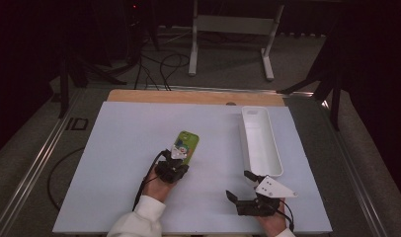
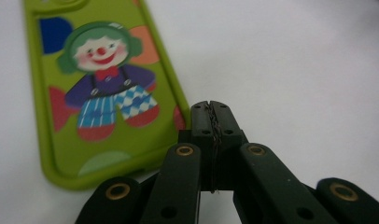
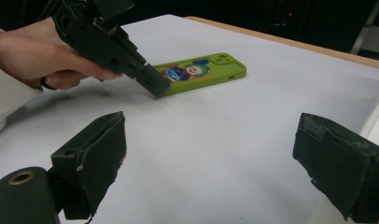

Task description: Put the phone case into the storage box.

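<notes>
A green phone case with a clown picture lies flat on the white board, near the middle. My left gripper is shut with nothing between its jaws, its tips at the case's near right edge. In the left gripper view the closed jaws meet beside the case. The right gripper view shows the left gripper angled down against the case. My right gripper stands open over the board at the front right, with nothing between its pads.
A long white tray lies at the board's right side, just beyond my right gripper. A wooden table edge runs along the far side. Cables and a metal stand's legs are on the floor behind.
</notes>
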`<act>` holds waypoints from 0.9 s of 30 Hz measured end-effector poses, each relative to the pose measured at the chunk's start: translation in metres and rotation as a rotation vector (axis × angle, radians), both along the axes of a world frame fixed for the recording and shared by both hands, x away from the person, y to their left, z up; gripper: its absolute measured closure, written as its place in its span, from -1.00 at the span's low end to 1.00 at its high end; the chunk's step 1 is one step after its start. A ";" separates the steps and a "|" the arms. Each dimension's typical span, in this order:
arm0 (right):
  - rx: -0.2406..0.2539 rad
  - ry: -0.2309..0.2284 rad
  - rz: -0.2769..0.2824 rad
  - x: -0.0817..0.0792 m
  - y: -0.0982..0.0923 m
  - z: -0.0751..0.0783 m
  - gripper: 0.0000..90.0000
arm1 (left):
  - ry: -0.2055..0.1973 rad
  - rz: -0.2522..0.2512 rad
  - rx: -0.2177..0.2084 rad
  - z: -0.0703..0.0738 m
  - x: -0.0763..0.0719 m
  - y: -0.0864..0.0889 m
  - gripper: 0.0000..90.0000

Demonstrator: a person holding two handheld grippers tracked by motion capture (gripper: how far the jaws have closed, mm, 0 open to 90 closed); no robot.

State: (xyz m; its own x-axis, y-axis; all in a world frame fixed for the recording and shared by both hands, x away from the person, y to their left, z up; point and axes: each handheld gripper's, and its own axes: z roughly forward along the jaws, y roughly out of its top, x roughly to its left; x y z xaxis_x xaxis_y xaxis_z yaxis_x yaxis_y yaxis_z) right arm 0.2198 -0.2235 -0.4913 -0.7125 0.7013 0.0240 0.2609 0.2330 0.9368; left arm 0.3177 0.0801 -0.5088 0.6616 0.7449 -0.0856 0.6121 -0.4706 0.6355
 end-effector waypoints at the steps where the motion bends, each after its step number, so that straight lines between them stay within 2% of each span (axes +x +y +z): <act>1: 0.001 0.000 0.000 0.000 0.000 0.000 -0.79 | -0.004 0.006 0.006 0.000 0.000 0.002 0.99; 14: 0.006 0.003 -0.005 0.000 -0.001 0.000 -0.79 | -0.008 0.068 0.010 -0.001 0.005 0.020 0.99; 22: 0.006 0.007 -0.005 0.001 0.000 0.000 -0.79 | -0.016 0.063 0.006 -0.001 0.005 0.023 0.94; 23: 0.005 0.007 -0.005 0.001 0.000 0.000 -0.79 | -0.039 0.031 -0.032 0.002 0.002 0.023 0.94; 25: 0.007 0.007 -0.003 0.001 0.000 0.001 -0.79 | -0.061 0.017 -0.054 0.007 -0.001 0.024 0.78; 26: 0.010 0.005 0.001 0.002 -0.001 0.001 -0.79 | -0.071 0.006 -0.077 0.010 -0.003 0.025 0.62; 27: 0.010 0.005 0.001 0.002 -0.001 0.001 -0.79 | -0.081 -0.009 -0.100 0.012 -0.005 0.027 0.62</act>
